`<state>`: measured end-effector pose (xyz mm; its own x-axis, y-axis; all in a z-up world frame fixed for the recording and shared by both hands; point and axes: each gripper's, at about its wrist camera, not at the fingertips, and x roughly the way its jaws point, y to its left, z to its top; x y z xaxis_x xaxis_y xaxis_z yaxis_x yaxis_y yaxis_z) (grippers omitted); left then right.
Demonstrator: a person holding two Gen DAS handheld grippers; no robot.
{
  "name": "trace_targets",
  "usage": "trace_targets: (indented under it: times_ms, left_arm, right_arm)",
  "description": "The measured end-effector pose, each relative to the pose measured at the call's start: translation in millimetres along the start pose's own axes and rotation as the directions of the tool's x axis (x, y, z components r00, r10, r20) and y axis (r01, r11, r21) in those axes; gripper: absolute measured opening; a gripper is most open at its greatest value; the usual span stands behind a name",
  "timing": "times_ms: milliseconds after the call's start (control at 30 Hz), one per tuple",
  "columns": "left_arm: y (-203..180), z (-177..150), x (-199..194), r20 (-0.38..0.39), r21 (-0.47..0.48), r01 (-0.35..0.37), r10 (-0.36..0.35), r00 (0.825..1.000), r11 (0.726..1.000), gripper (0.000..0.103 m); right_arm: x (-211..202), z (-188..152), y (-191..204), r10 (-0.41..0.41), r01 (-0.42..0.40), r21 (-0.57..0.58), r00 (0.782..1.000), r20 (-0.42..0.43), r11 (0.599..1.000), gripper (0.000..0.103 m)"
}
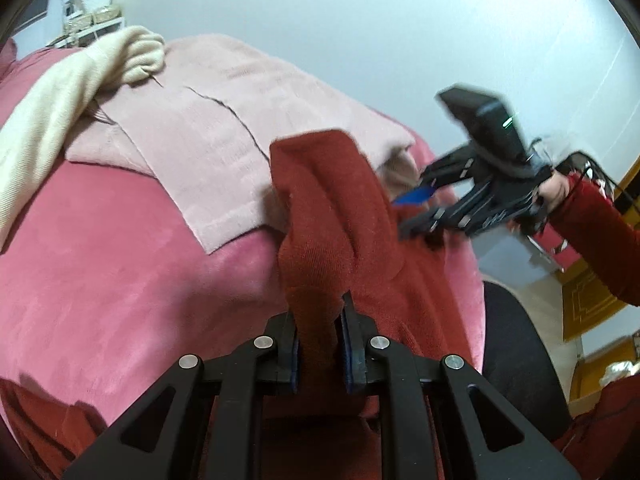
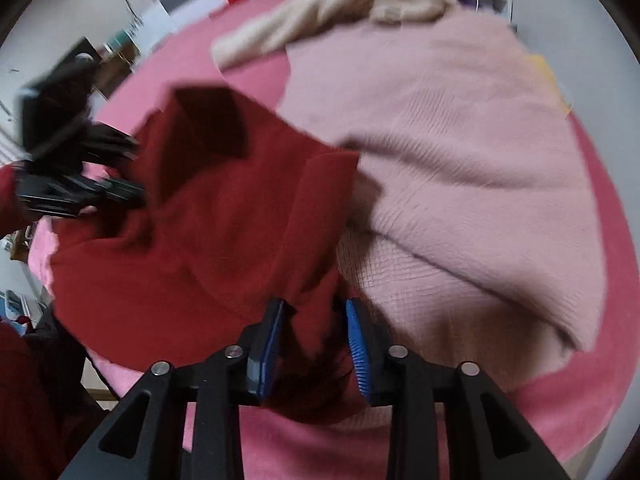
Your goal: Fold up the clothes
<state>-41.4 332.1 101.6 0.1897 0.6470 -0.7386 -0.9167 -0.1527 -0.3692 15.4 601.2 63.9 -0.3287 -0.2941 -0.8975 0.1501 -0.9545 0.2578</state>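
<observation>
pink bedspread (image 1: 100,260); both grippers (image 1: 318,344) (image 2: 314,344) pinch red garment (image 1: 328,208).

You're working over a bed (image 1: 100,248) with a pink plush cover. On it: a pale pink knit sweater (image 1: 224,152) spread flat across the far side, a cream garment (image 1: 52,112) overlapping that sweater's far left edge and trailing down onto the cover, and a dark red sweater (image 2: 192,240) bunched at the near edge, overlapping the pink one.
</observation>
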Motion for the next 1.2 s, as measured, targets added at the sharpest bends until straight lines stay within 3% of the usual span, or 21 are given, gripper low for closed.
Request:
trace_targets:
  times_ms: [67,133,233,333,433,467,533,667,733,833,967,1100,1133,1200]
  left_arm:
    - [-1,-4,-14,0.025,-0.014,0.001,-0.001,1.000,1.000,0.016]
    - [-7,-6,-32,0.076,-0.030,-0.002,0.004,0.997,1.000,0.015]
    - [-24,-6,-61,0.180,-0.053,-0.011,0.020,0.984,0.999,0.015]
    - [-39,-10,-113,0.298,-0.079,-0.067,0.088,0.950,0.995,0.015]
    - [-47,-22,-183,0.413,-0.090,-0.145,0.170,0.895,0.985,0.015]
    - [-52,-22,-203,0.445,-0.093,-0.180,0.202,0.873,0.979,0.015]
    - [-66,-32,-253,0.511,-0.100,-0.271,0.283,0.811,0.957,0.015]
    - [-93,-52,-351,0.621,-0.149,-0.425,0.419,0.663,0.893,0.015]
    - [-112,-64,-399,0.654,-0.182,-0.498,0.483,0.582,0.848,0.015]
    - [-142,-83,-466,0.691,-0.237,-0.593,0.562,0.454,0.770,0.016]
    - [-183,-105,-544,0.709,-0.288,-0.708,0.640,0.295,0.645,0.016]
    - [-200,-122,-583,0.668,-0.329,-0.777,0.714,0.210,0.536,0.016]
    - [-199,-131,-585,0.653,-0.341,-0.782,0.730,0.203,0.522,0.017]
    - [-181,-144,-574,0.605,-0.376,-0.773,0.767,0.212,0.510,0.017]
  right_arm:
    - [11,3,3,-0.021,0.022,0.027,1.000,-0.012,0.999,0.037]
    - [6,0,13,-0.044,0.042,0.080,0.999,0.026,0.996,0.021]
    - [-21,-3,47,-0.103,0.093,0.081,0.987,0.126,0.992,0.015]
    - [-64,0,92,-0.164,0.152,0.062,0.945,0.284,0.986,0.014]
    - [-112,14,133,-0.151,0.134,0.071,0.879,0.452,0.989,0.014]
    - [-127,20,146,-0.137,0.119,0.068,0.852,0.504,0.991,0.014]
    - [-153,35,181,-0.107,0.114,0.027,0.796,0.596,0.993,0.013]
    - [-204,69,264,-0.035,0.146,-0.083,0.660,0.751,0.986,0.012]
    - [-229,85,309,0.023,0.164,-0.147,0.588,0.809,0.976,0.012]
    - [-257,101,358,0.113,0.158,-0.222,0.513,0.851,0.962,0.011]
    - [-281,116,406,0.233,0.101,-0.310,0.455,0.859,0.945,0.011]
    - [-299,129,451,0.336,0.052,-0.386,0.395,0.855,0.921,0.010]
    - [-296,130,459,0.341,0.048,-0.388,0.386,0.857,0.921,0.010]
    - [-291,123,468,0.349,0.042,-0.395,0.389,0.852,0.918,0.007]
